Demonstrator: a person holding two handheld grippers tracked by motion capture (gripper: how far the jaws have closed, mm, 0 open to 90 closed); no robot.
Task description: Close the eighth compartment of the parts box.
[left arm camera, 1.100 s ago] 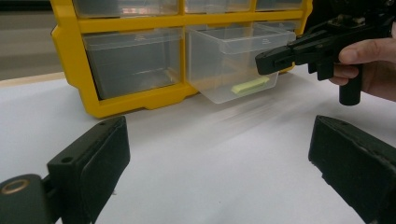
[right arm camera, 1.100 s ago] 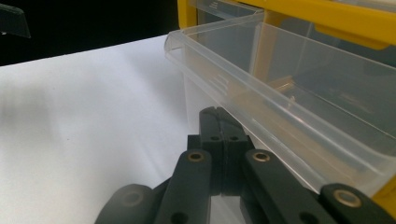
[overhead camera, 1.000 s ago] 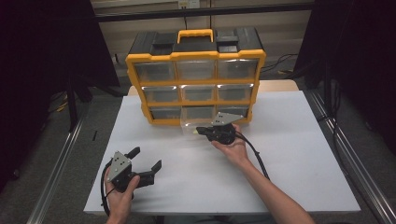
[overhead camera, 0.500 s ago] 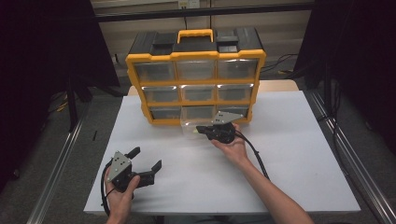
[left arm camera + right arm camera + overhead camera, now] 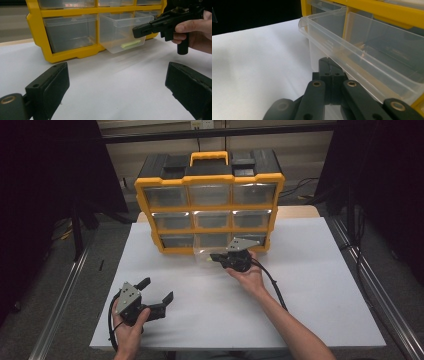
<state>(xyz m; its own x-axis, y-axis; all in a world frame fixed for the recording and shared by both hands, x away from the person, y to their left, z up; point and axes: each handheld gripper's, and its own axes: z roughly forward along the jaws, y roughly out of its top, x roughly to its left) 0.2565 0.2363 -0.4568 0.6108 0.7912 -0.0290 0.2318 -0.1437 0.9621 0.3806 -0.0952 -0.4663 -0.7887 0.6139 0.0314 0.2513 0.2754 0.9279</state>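
The right tool [image 5: 216, 256] has its jaws pressed flat together at the front lip of a clear drawer [image 5: 123, 30] — the middle one of the bottom row in the yellow cabinet [image 5: 209, 181]. Whether the lip is actually pinched between the jaws I cannot tell; in the right gripper view they sit just under the drawer's rim [image 5: 329, 40]. The drawer is pulled partway out over the white bench [image 5: 310, 290], and a small pale green piece [image 5: 130, 44] lies on its floor near the front wall. The left tool [image 5: 156, 291] is held low over the bench near its front edge, well apart from the cabinet — its jaws spread wide with nothing between them.
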